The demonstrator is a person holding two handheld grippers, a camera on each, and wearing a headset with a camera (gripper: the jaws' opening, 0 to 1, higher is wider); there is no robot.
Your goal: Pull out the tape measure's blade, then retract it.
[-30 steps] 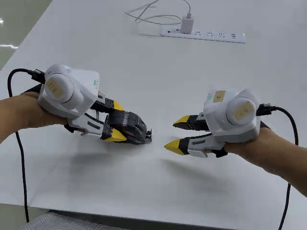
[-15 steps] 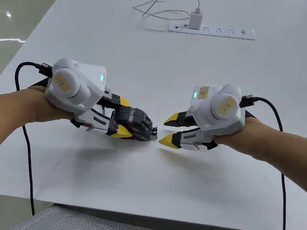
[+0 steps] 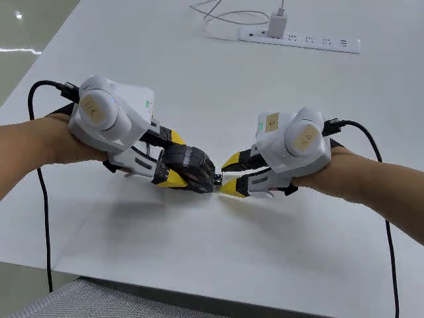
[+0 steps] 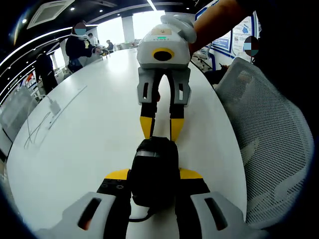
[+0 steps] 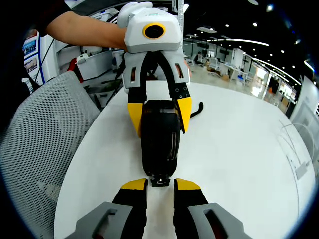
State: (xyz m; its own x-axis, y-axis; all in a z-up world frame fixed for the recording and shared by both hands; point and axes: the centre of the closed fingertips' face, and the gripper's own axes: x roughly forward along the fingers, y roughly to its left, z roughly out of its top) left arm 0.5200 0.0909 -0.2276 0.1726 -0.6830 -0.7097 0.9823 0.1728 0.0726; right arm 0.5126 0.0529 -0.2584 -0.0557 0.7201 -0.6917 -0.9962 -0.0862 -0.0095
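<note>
Two grippers met tip to tip over the white table (image 3: 199, 252). At the left, the left gripper (image 3: 174, 159) was clamped on the black tape measure (image 3: 189, 167), whose hook end (image 5: 159, 181) pointed right. The right gripper (image 3: 229, 175) faced it with its jaws a little apart, one yellow tip on either side of the hook; whether they touched it could not be told. Far back on the right lay a power strip (image 3: 299, 40) with a white charger (image 3: 277, 26) plugged in
</note>
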